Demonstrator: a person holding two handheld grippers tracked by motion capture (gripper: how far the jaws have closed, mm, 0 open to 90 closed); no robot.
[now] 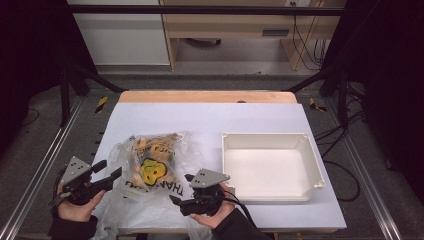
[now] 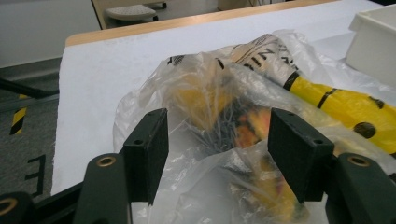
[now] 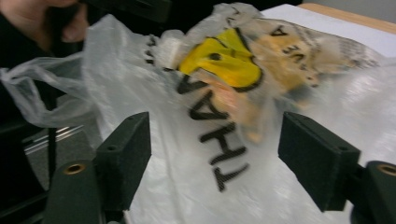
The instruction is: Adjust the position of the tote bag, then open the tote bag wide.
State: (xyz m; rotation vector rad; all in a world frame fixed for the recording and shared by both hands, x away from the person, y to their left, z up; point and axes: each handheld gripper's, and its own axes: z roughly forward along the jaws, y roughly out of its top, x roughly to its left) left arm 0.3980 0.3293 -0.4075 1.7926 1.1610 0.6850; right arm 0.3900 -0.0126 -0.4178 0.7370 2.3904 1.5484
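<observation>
Lying on the surface: a clear plastic bag (image 1: 150, 172) with a yellow smiley face and black lettering, its contents yellow-orange and bunched in the middle.
Surface: white sheet (image 1: 200, 117) over a wooden top, the bag at its near left part.
Bag's reach: the loose near edge spilled over the front edge of the surface, between the two hands.
Left tongs (image 1: 114, 170): released — the black jaws stood wide apart at the bag's left edge, pointing toward it from the left.
Left gripper view: the bag (image 2: 224, 116) bulged up between and beyond the two pads, film and orange contents in the gap; neither pad pressed on it.
Right tongs (image 1: 182, 189): released as well, jaws spread wide at the bag's near right corner, pointing left across the film.
Right gripper view: the bag (image 3: 219, 93) lay beyond the open pads, the letters "THA" upside down on the film — the picture was blurred, so fine contact could not be told.
Hands: the left hand (image 1: 75, 206) gripped its tool off the surface's left edge; the right hand (image 1: 212, 216) held its tool at the front edge.
Tray: a white, shallow bin (image 1: 314, 162) stood on the right half of the surface, just beside the bag and apart from it.
</observation>
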